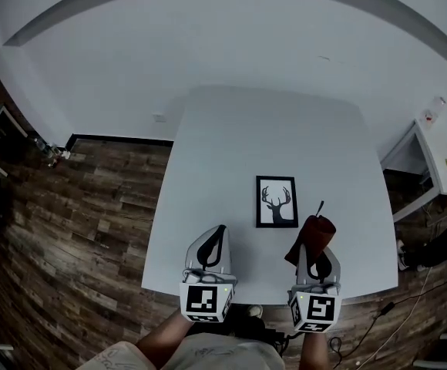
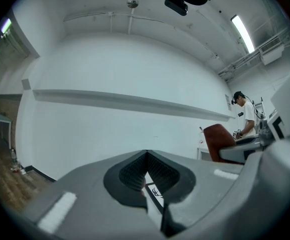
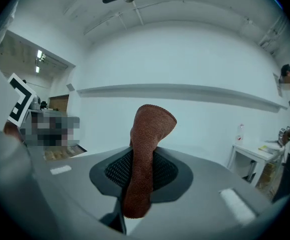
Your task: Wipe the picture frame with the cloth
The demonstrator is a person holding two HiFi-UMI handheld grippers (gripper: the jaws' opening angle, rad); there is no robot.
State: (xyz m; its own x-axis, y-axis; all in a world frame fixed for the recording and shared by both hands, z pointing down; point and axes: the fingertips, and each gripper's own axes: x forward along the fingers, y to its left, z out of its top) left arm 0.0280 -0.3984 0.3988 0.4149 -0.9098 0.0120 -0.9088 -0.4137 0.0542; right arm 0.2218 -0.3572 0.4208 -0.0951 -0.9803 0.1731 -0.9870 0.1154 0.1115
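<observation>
In the head view I see one white table [image 1: 231, 153], and on it one picture frame [image 1: 277, 201]. The frame lies flat, near the front edge, ahead of and between the two grippers. It is a thin black rectangular frame round a white print of an antlered deer head. The left gripper [image 1: 219, 233] hovers over the table to the left of the frame. In the left gripper view its ribbed dark pads [image 2: 130, 174] meet at the tips with nothing between them. A narrow slit lower down shows a corner of the frame beyond. The right gripper [image 1: 317, 262] sits just right of the frame's near corner. From above, the one cloth [image 1: 310, 236] reads only as a dark red bundle. The right gripper view shows more: the jaws are clamped on a rust-brown, nubbly terry fold that stands up past the pads and hangs below them. Whether the cloth touches the frame I cannot tell; from above it appears just clear of it.
</observation>
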